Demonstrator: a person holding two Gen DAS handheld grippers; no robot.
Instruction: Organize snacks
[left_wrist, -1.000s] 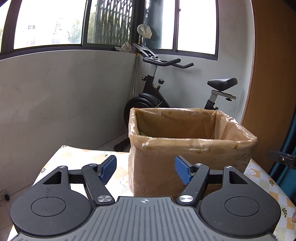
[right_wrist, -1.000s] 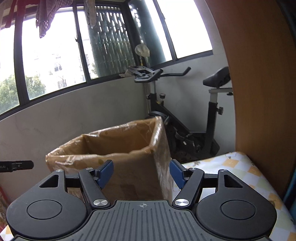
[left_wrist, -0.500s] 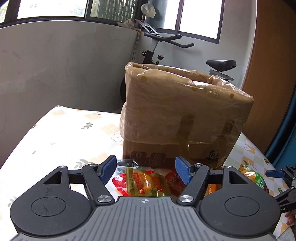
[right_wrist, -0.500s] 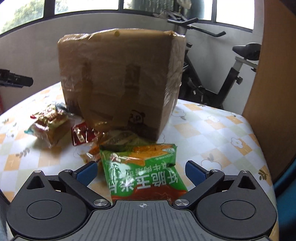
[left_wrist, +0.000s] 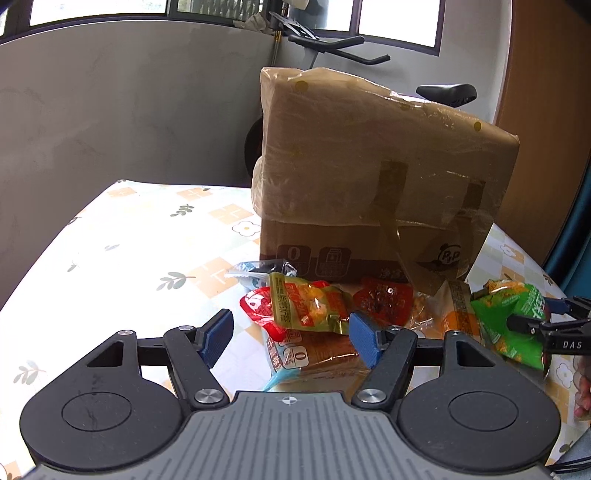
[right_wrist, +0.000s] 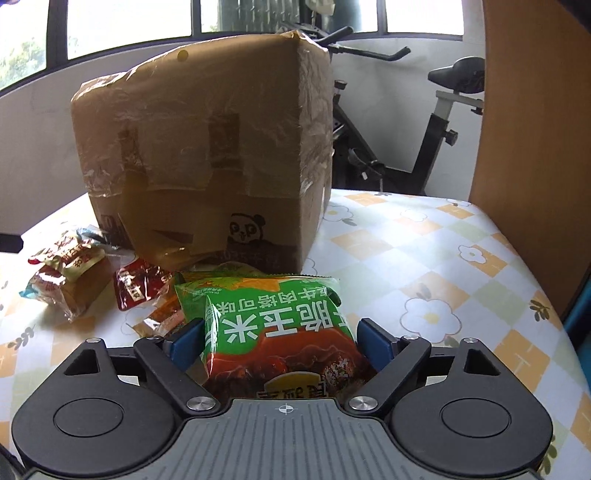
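A tall cardboard box (left_wrist: 373, 177) lined with plastic stands on the flowered tablecloth (left_wrist: 129, 251); it also shows in the right wrist view (right_wrist: 207, 147). Several snack packs lie in front of it. My left gripper (left_wrist: 290, 334) is open, low over a yellow-red pack (left_wrist: 303, 306) and a wrapped bread pack (left_wrist: 317, 358). A red sachet (left_wrist: 384, 299) lies beside them. My right gripper (right_wrist: 275, 341) is open, its fingers either side of a green corn snack bag (right_wrist: 273, 328), which also shows in the left wrist view (left_wrist: 513, 314).
An exercise bike (right_wrist: 424, 147) stands behind the table. A wooden panel (right_wrist: 535, 129) rises at the right. Grey wall and windows lie behind. More packs (right_wrist: 66, 273) and a red sachet (right_wrist: 138, 282) lie left of the right gripper.
Both grippers have dropped from above the box rim down to the tabletop. The right gripper has moved forward so the green bag sits between its fingers, which have narrowed.
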